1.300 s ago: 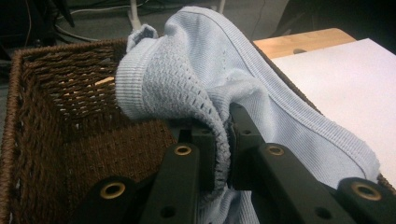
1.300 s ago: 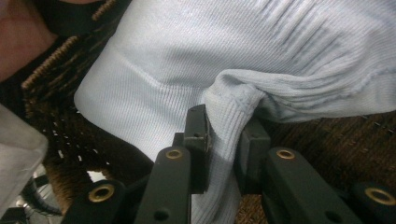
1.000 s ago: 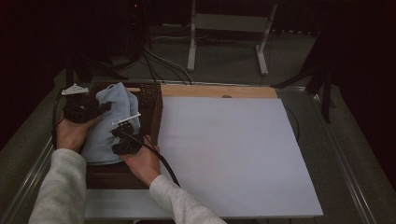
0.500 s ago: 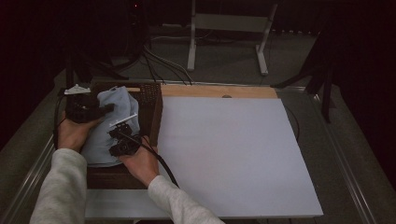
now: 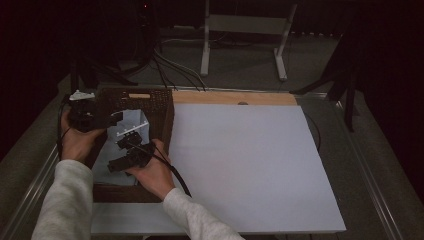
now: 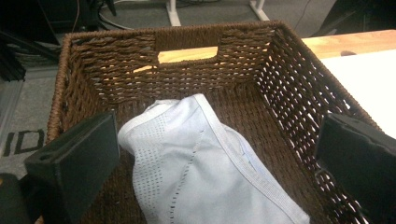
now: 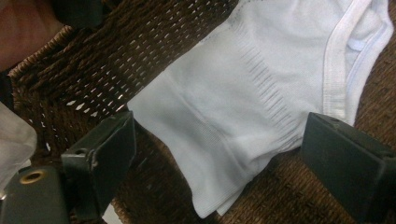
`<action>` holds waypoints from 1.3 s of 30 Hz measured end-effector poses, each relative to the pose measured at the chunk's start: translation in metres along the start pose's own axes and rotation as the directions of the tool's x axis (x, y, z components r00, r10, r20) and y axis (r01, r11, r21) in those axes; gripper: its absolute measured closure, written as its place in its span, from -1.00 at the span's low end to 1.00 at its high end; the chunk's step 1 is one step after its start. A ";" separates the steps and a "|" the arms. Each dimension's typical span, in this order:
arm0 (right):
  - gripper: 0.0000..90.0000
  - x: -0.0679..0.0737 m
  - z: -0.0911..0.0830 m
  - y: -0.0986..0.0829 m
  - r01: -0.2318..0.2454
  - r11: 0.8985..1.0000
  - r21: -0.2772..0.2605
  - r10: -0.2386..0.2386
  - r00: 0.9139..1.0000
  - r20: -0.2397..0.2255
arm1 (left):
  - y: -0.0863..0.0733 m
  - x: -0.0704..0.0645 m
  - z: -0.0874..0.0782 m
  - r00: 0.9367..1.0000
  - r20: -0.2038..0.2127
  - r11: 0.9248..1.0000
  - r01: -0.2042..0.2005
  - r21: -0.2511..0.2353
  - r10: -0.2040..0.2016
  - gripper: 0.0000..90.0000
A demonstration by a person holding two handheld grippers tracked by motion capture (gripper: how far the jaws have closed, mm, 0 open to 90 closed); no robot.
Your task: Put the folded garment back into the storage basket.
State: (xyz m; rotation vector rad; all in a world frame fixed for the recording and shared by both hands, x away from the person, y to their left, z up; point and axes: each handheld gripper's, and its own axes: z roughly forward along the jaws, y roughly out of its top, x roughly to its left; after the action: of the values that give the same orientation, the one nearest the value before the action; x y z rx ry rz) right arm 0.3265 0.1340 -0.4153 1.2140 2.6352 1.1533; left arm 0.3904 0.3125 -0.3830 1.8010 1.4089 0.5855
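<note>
Both grippers hover over a pale garment lying in a wicker basket.

Nearest, the right gripper (image 5: 131,145) hangs above the light blue garment (image 7: 261,88), its fingers (image 7: 100,158) wide apart with the ribbed cloth between them but untouched. Just beyond, the left gripper (image 5: 102,120) sits over the basket's left side, its fingers (image 6: 77,163) also spread and gripping nothing, the garment's white-trimmed edge lying between them. The garment rests crumpled on the floor of the brown wicker basket (image 6: 299,70), toward its near half. The basket stands at the left end of the worktop (image 5: 320,125), touching a large white board (image 5: 240,165); its far wall has a handle slot.
</note>
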 end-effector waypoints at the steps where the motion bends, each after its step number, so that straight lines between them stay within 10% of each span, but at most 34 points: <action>1: -0.79 0.000 0.000 0.000 0.007 1.000 -0.003 -0.007 1.000 0.003 | 0.000 0.000 0.000 1.000 0.002 1.000 -0.004 -0.002 0.004 -0.99; 39: -0.96 -0.052 -0.056 -0.008 0.080 0.986 -0.147 -0.071 0.995 0.068 | -0.002 -0.037 -0.022 0.999 0.039 0.995 -0.022 -0.102 0.026 -1.00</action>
State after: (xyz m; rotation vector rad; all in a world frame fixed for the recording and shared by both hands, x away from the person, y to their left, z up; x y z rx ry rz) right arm 0.3409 0.0612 -0.3934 1.0951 2.4757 1.2533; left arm 0.3626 0.2831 -0.3677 1.7423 1.3087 0.6190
